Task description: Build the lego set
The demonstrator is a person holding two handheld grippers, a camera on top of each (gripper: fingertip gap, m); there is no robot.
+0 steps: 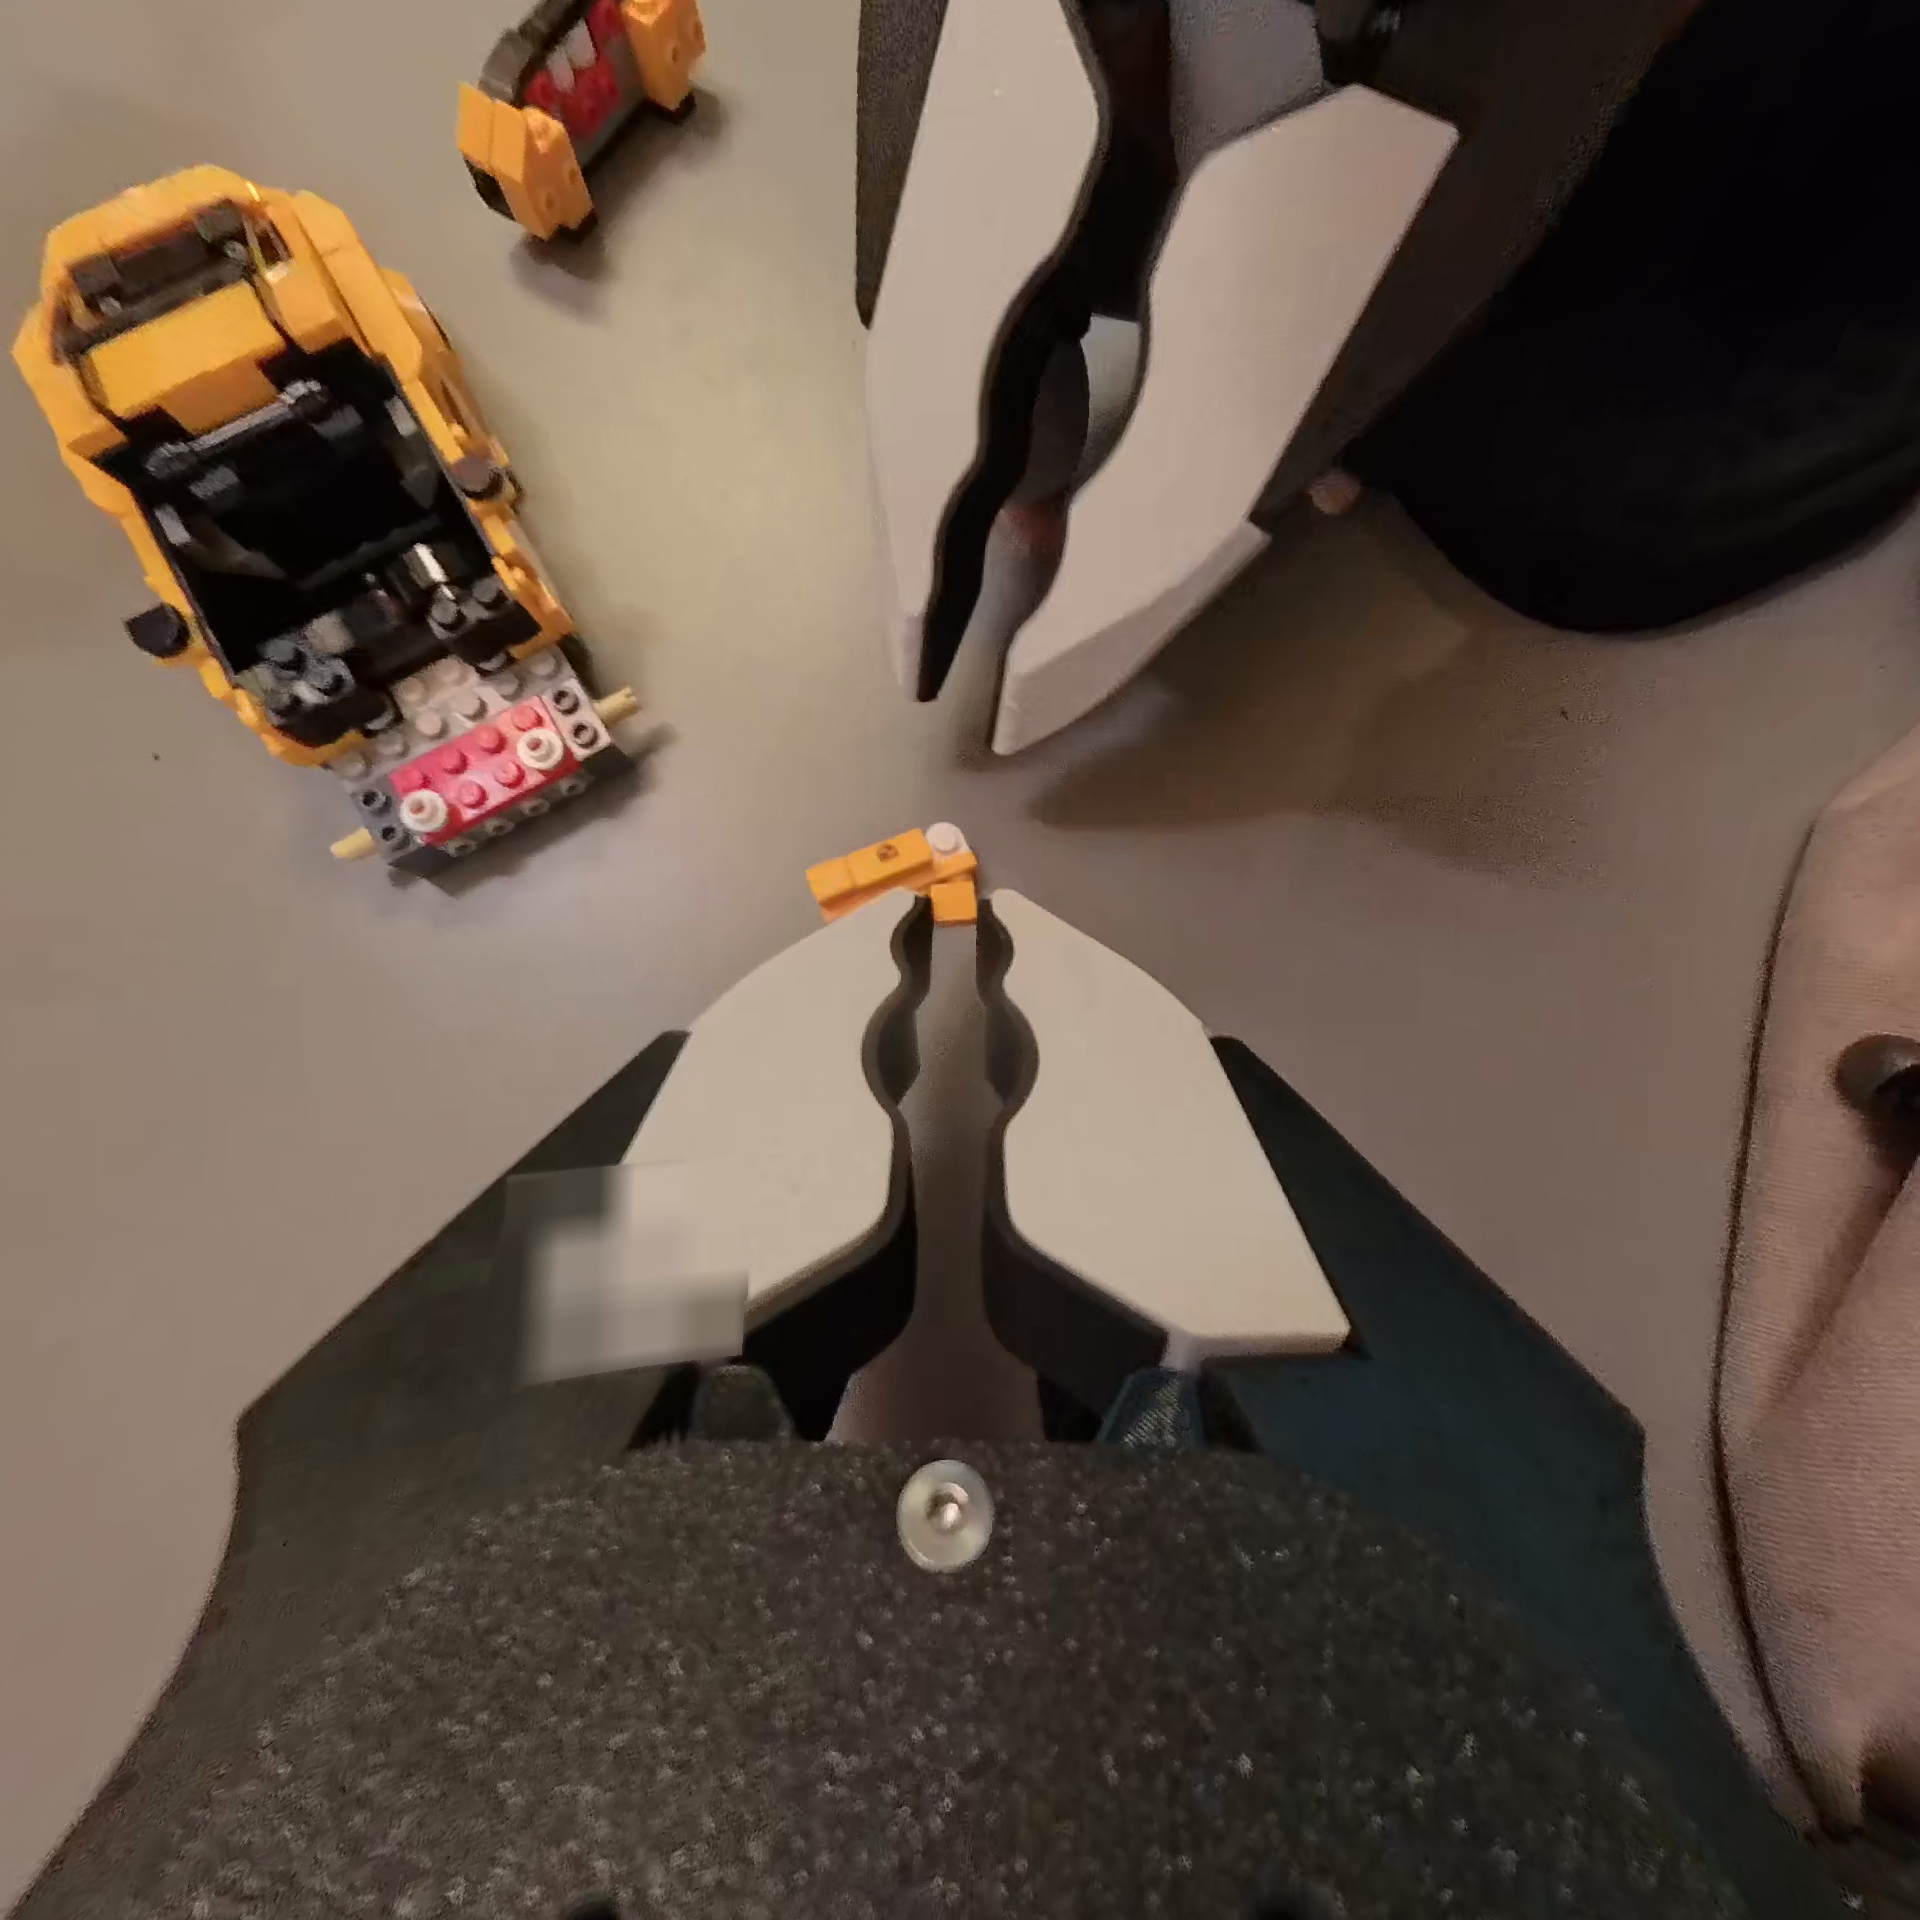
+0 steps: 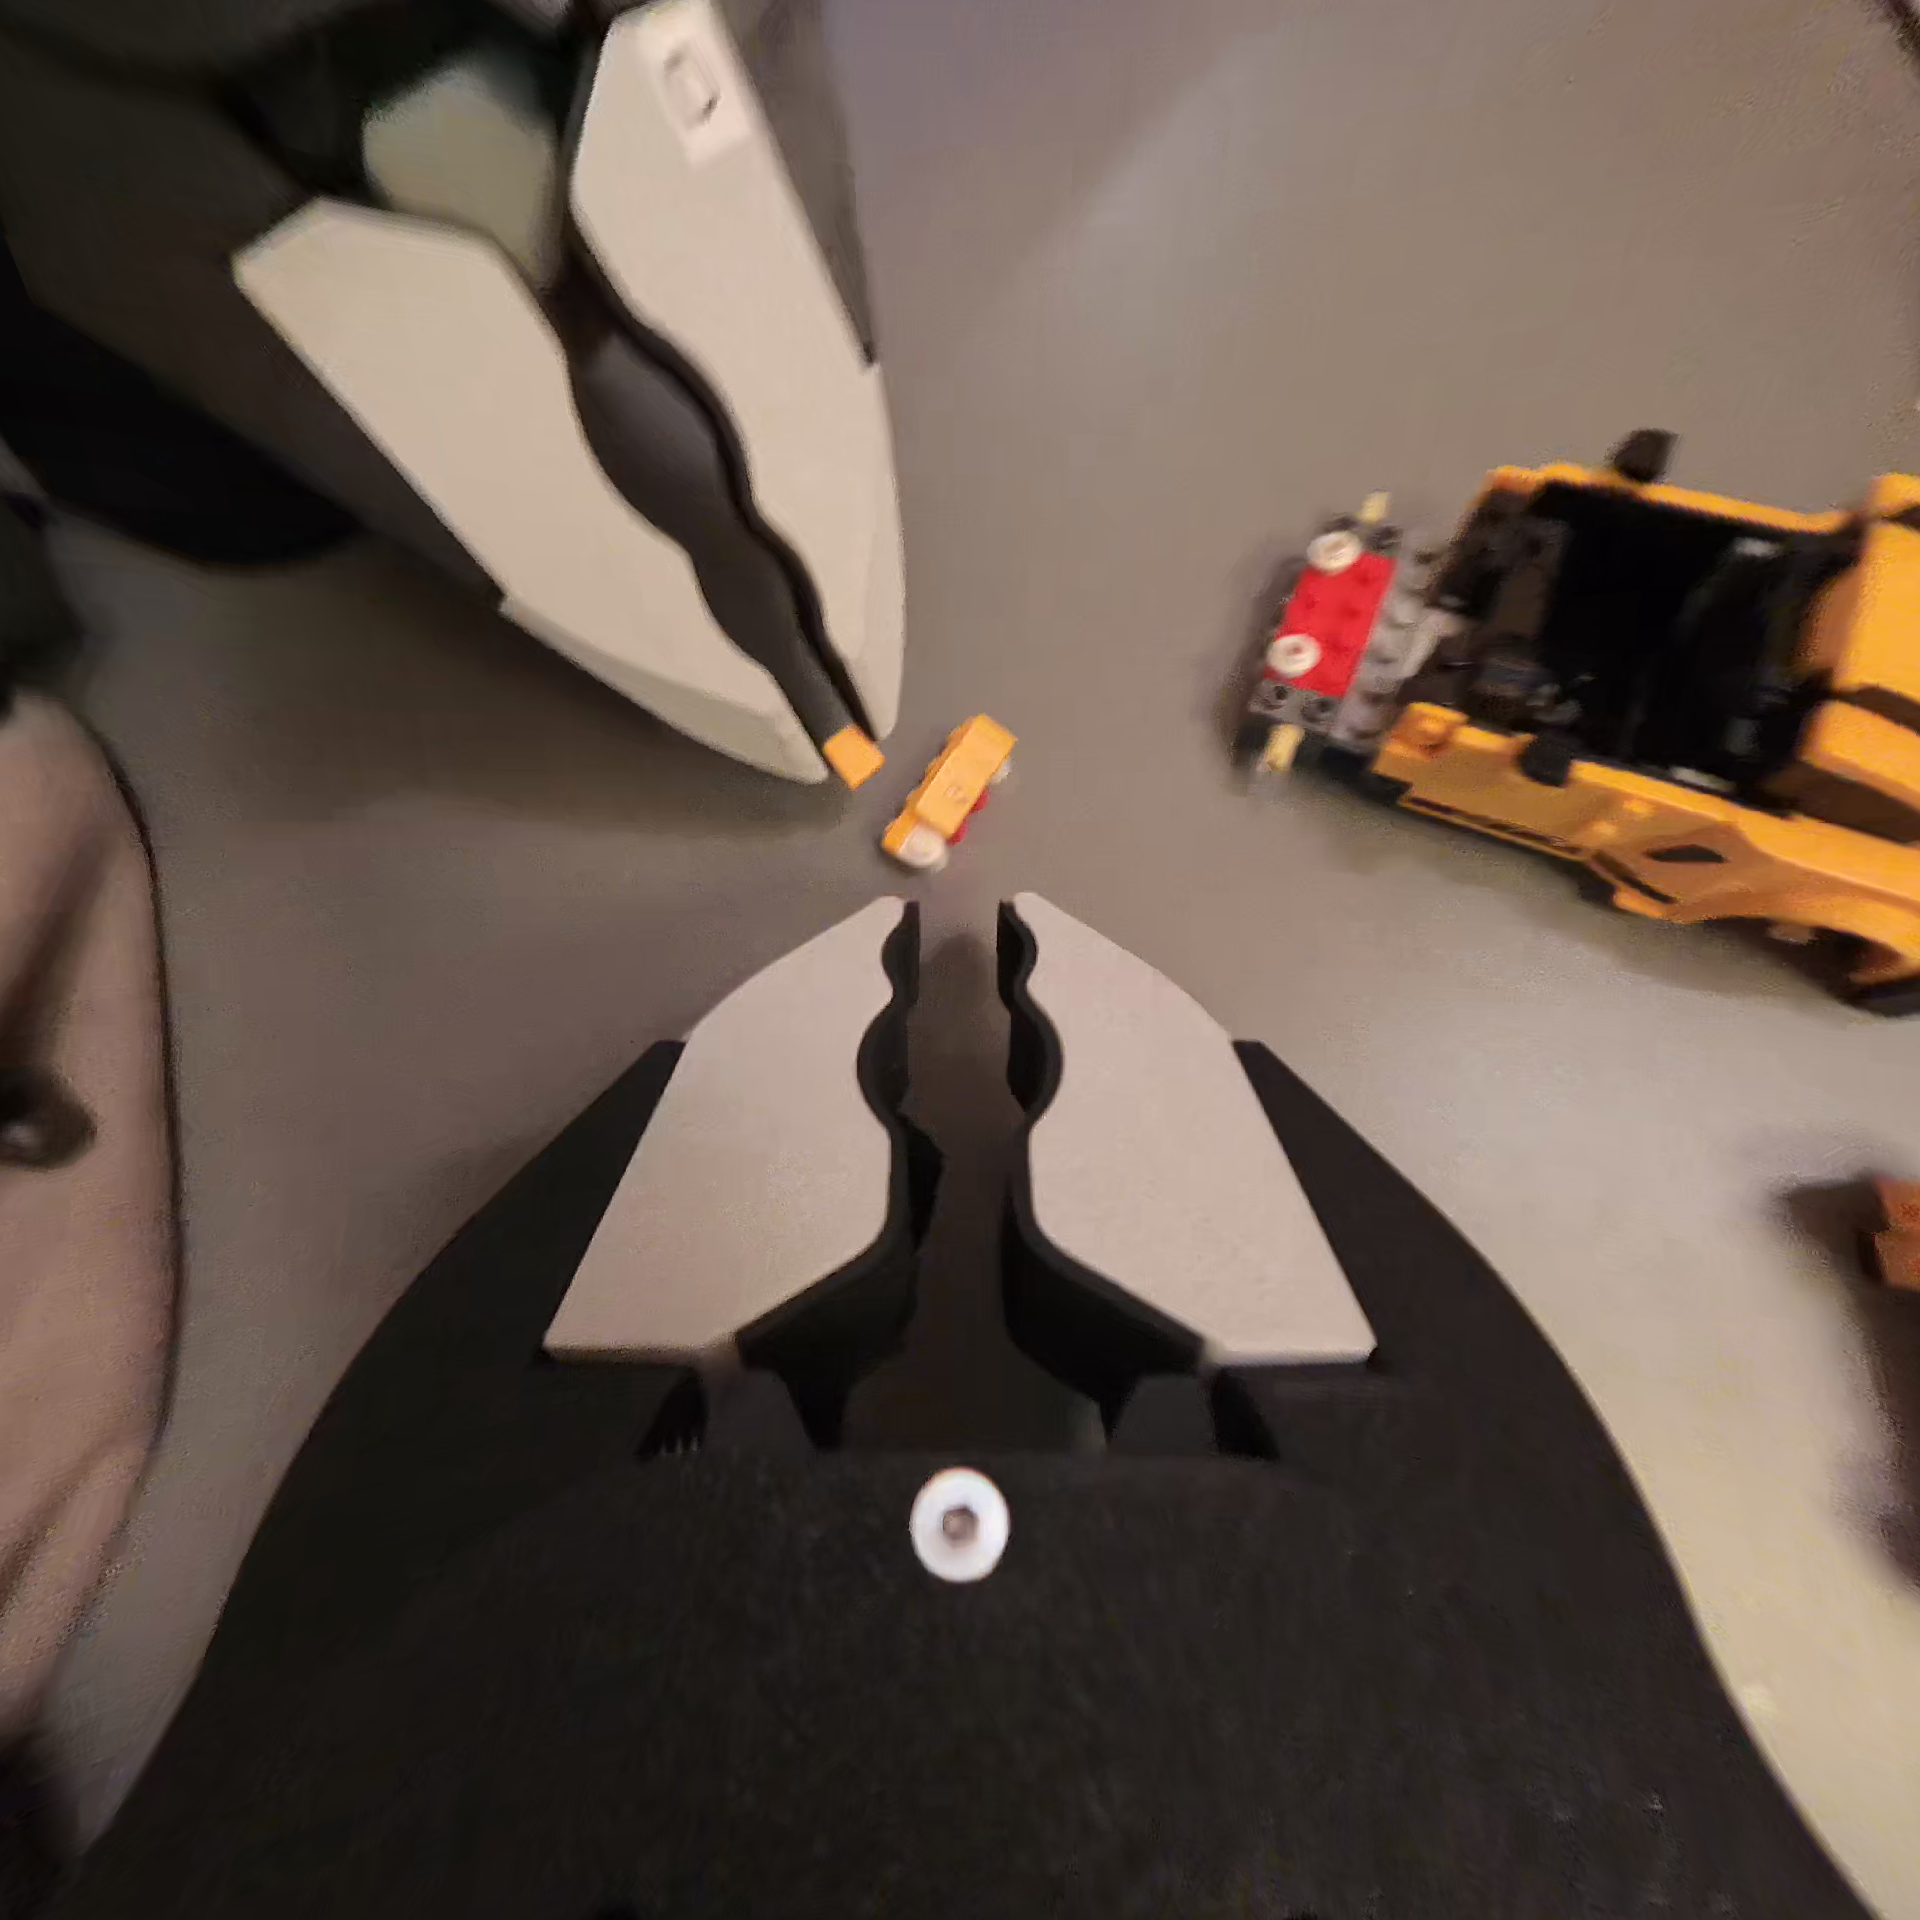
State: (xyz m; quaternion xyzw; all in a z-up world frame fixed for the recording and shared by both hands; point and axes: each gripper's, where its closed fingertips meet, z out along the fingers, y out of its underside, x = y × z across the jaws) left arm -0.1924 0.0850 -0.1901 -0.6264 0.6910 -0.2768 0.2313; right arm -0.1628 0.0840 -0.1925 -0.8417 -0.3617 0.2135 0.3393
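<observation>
My left gripper (image 1: pixel 951 914) is shut on a small orange piece (image 1: pixel 952 902), held low over the grey table. It also shows at the upper left of the right wrist view (image 2: pixel 854 755). Just beyond it a small orange sub-assembly (image 1: pixel 883 871) with a white round stud lies on the table (image 2: pixel 951 790), a little apart from the held piece. My right gripper (image 2: pixel 958 912) is slightly open and empty, its tips just short of the sub-assembly. In the left wrist view it comes in from the top (image 1: pixel 961 717). The part-built yellow car (image 1: pixel 281 499) stands to the left (image 2: pixel 1621 707).
A second orange, black and red sub-assembly (image 1: pixel 582 114) lies behind the car. A brown-orange piece (image 2: pixel 1896 1236) is at the right edge. A person's beige cloth with a dark button (image 1: pixel 1849 1247) is close beside the grippers. The grey table (image 1: pixel 675 416) shows bare between car and grippers. Both grippers' tips are close together, under 4 cm apart.
</observation>
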